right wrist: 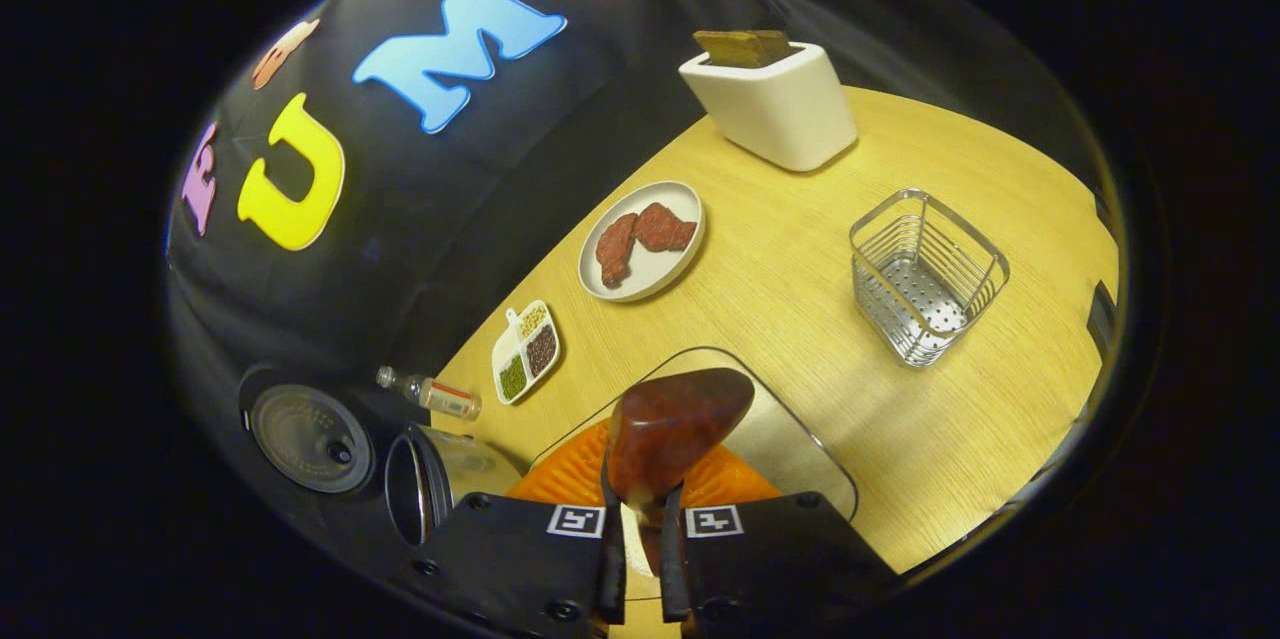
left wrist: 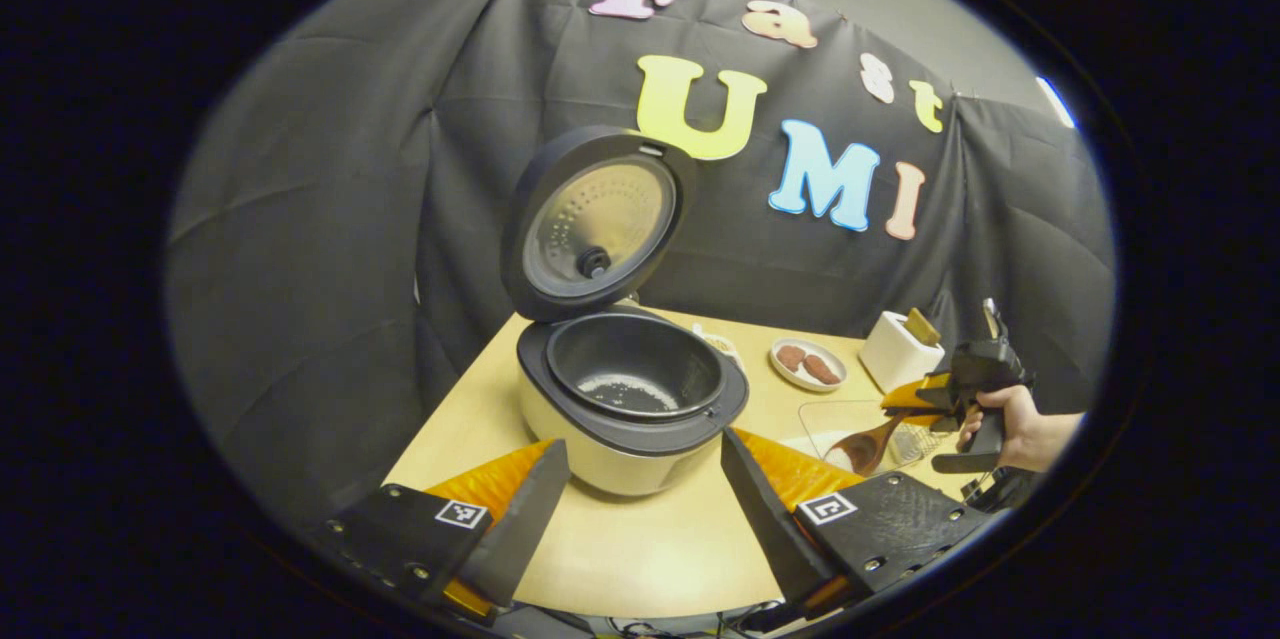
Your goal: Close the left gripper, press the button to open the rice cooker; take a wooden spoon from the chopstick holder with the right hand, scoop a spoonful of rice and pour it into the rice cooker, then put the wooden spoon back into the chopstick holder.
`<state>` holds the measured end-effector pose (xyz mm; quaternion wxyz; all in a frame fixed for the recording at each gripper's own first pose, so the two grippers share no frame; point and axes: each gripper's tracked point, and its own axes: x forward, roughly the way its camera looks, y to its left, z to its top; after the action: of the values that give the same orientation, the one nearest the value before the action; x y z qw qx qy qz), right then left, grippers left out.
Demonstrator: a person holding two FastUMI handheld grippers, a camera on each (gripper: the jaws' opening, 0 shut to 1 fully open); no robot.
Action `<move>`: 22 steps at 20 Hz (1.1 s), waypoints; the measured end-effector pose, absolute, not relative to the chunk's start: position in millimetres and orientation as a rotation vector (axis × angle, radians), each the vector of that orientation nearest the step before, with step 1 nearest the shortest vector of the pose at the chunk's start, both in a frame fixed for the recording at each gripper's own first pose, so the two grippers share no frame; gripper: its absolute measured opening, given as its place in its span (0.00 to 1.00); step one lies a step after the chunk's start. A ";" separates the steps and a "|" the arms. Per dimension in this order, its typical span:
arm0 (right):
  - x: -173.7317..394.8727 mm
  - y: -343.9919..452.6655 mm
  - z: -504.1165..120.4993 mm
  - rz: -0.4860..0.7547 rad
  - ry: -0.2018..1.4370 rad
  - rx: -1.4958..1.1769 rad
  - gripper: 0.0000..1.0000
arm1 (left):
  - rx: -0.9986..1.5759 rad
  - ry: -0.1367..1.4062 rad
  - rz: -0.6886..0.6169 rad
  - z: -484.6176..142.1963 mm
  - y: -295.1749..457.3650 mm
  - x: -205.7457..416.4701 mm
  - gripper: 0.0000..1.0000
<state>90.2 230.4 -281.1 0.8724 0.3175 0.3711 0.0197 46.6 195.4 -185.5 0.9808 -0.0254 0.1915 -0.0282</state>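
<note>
The left gripper [left wrist: 645, 479] is released, its jaws spread wide with the open cooker [left wrist: 632, 399] standing just ahead between them on the table [left wrist: 640, 549]. The cooker's lid [left wrist: 595, 219] is tipped up behind the pot, and a little rice lies on the pot's bottom. Ahead and to the right of this gripper, well apart from it, a hand [left wrist: 1015, 424] holds the right gripper [left wrist: 915, 399], which carries the spoon [left wrist: 868, 444] with its bowl low over a clear tray [left wrist: 830, 414]. In the right gripper view, the right gripper [right wrist: 640, 539] is clenched on the spoon's [right wrist: 675, 429] handle, both fingers pressing it, the bowl reaching forward just above the clear tray [right wrist: 800, 439]. Ahead and to the right of it stands the wire holder [right wrist: 925, 274]. Farther ahead sit a plate [right wrist: 642, 241] with two reddish pieces and a white box [right wrist: 775, 104]. Ahead and to the left are a small divided dish [right wrist: 525, 351] and a little bottle [right wrist: 430, 392] lying down, and near the left finger, the cooker [right wrist: 425, 479] with its raised lid [right wrist: 310, 437].
</note>
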 end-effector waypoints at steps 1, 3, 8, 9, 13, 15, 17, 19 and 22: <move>91.5 224.5 -276.2 0.028 0.764 0.688 0.15 | -0.049 0.384 -0.059 -185.7 194.5 46.5 0.97; 96.0 216.3 -266.4 -0.001 0.737 0.740 0.15 | -0.057 0.374 -0.070 -182.0 190.5 46.5 0.97; 104.6 219.9 -239.3 0.009 0.714 0.859 0.15 | -0.071 0.355 -0.067 -179.4 191.9 45.5 0.97; 107.7 221.2 -233.0 0.015 0.706 0.872 0.15 | -0.075 0.355 -0.064 -181.1 194.2 45.0 0.99; 120.9 226.0 -212.6 0.033 0.692 0.908 0.15 | -0.082 0.346 -0.034 -183.7 204.8 38.8 0.96; 127.6 233.0 -198.3 0.058 0.688 0.940 0.15 | -0.092 0.339 -0.005 -183.7 211.0 32.8 0.96; 134.4 248.5 -180.2 0.121 0.666 0.950 0.15 | -0.109 0.342 0.029 -190.5 220.2 25.1 0.96; 137.7 263.8 -165.5 0.162 0.664 0.940 0.15 | -0.125 0.340 0.062 -194.8 229.2 20.3 0.96; 139.4 292.3 -143.1 0.234 0.667 0.930 0.11 | -0.146 0.338 0.114 -202.6 246.0 14.0 0.97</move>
<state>139.4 292.3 -143.1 0.8342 0.4391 0.3148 0.1105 14.0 246.0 -202.6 0.9815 -0.0724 0.1678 0.0565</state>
